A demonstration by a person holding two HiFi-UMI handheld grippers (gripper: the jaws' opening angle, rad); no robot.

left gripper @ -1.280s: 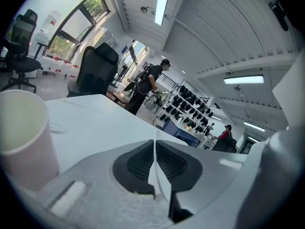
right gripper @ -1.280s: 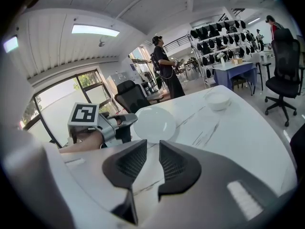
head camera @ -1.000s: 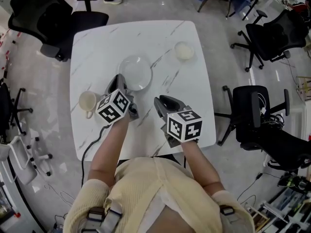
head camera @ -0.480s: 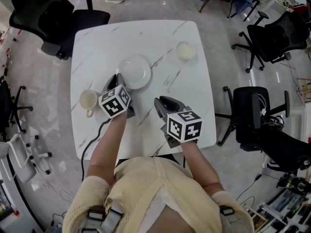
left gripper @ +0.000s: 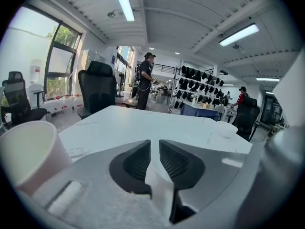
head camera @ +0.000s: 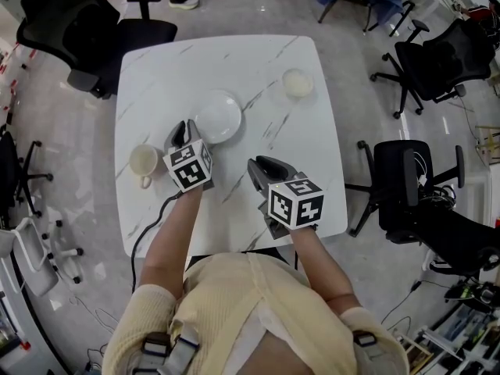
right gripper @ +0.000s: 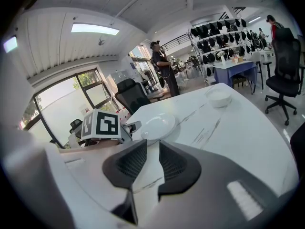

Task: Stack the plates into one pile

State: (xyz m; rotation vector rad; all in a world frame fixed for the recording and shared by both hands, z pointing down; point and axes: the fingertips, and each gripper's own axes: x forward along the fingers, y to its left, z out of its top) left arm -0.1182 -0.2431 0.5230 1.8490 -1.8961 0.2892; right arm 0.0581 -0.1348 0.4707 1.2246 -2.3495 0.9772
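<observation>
On the white grey-veined marble bench [head camera: 156, 76], a cream ceramic cup [head camera: 143, 162] sits leftmost. Beside it, the left hand-held gripper [head camera: 181, 129] has just been parting its ribbed jaws (nothing between them), close to the glossy round white plate [head camera: 218, 117]. The right hand-held gripper [head camera: 262, 165] is parted and empty. A small white dish [head camera: 297, 83] lies well apart, unstacked.

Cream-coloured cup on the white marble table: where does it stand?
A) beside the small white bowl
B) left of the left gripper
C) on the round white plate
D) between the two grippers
B: in the head view the cream-coloured cup stands near the left edge of the white marble table, left of the left gripper, whose empty jaws have just been opening.
</observation>
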